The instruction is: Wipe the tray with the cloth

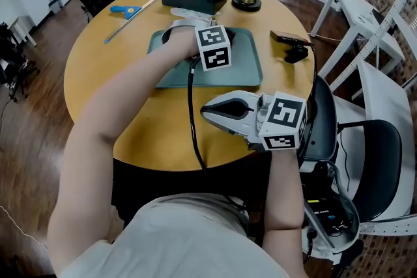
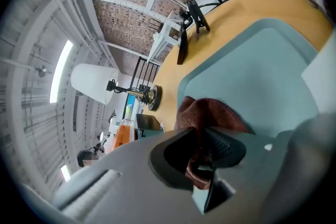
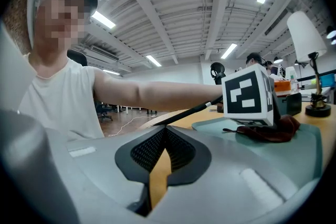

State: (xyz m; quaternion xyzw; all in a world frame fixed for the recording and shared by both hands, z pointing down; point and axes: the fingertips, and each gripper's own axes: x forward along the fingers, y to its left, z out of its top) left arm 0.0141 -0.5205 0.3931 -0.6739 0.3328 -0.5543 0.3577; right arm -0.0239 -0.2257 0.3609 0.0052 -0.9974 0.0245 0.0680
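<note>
**Maroon cloth [image 2: 210, 113] clamped in left claw [image 2: 202, 152], down on the tray [image 2: 262, 76]**

Left claw: jaws pinch a bunched fold of the cloth. The rest of it spills ahead of the jaws onto the grey-green tray floor, in the far-left part of the tray as the head view has it.

Tray: lies flat in the middle of the round wooden table [image 1: 117, 75], raised rim all round. Most of the floor to the right of the cloth is bare.

Judgement on the stroke:
- Hold the claw low, so that the cloth and not the jaw tips meets the tray.
- Press lightly and draw overlapping passes from the left side across to the right rim.
- Push the loose edge of the cloth into the corners.
- Only a fold is gripped, so a hard drag may pull it free.
- The tray looks unanchored on a smooth top and may slide.

Right claw [image 1: 215, 111]: jaws together, nothing between them. It hovers over the table just short of the tray's near edge, well placed to steady the rim if the tray creeps.
</note>
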